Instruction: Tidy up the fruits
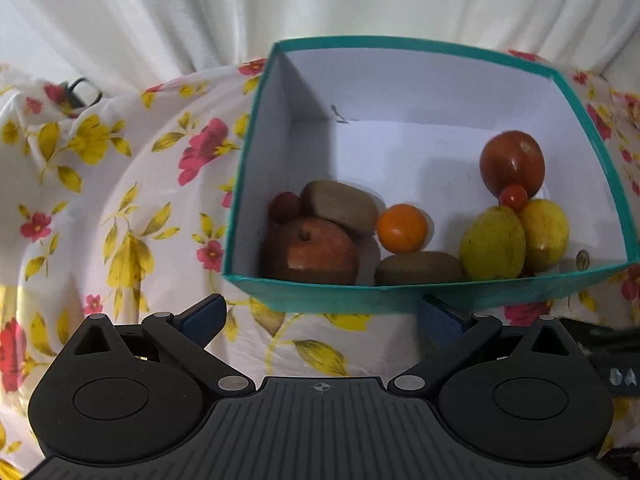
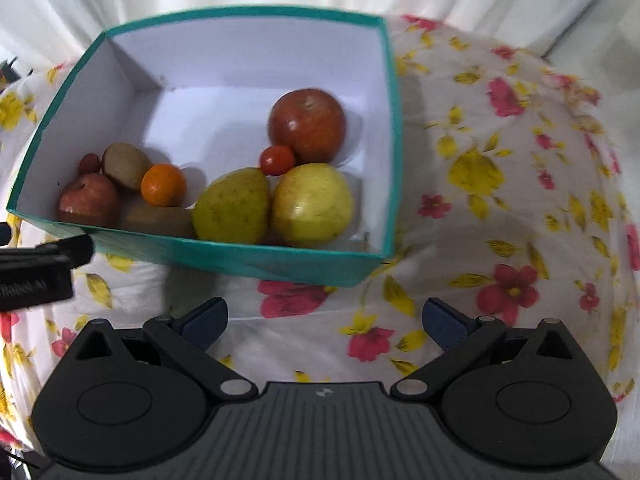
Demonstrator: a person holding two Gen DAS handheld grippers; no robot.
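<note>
A teal box (image 1: 304,294) (image 2: 280,260) with white inner walls holds several fruits: two red apples (image 2: 307,125) (image 2: 89,199), two yellow-green pears (image 2: 232,207) (image 2: 313,205), an orange (image 2: 164,185), two kiwis (image 2: 125,165) and small red tomatoes (image 2: 277,159). In the left wrist view the same fruits lie along the near wall, an apple (image 1: 311,251) at the left and pears (image 1: 493,243) at the right. My left gripper (image 1: 322,316) stands open, empty, just in front of the box. My right gripper (image 2: 325,318) is wide open and empty, short of the box's near wall.
The box rests on a white cloth (image 2: 500,184) printed with red and yellow flowers. White curtains (image 1: 160,12) hang behind. Part of the left gripper (image 2: 40,268) shows at the left edge of the right wrist view. A black object (image 1: 82,90) lies at the far left.
</note>
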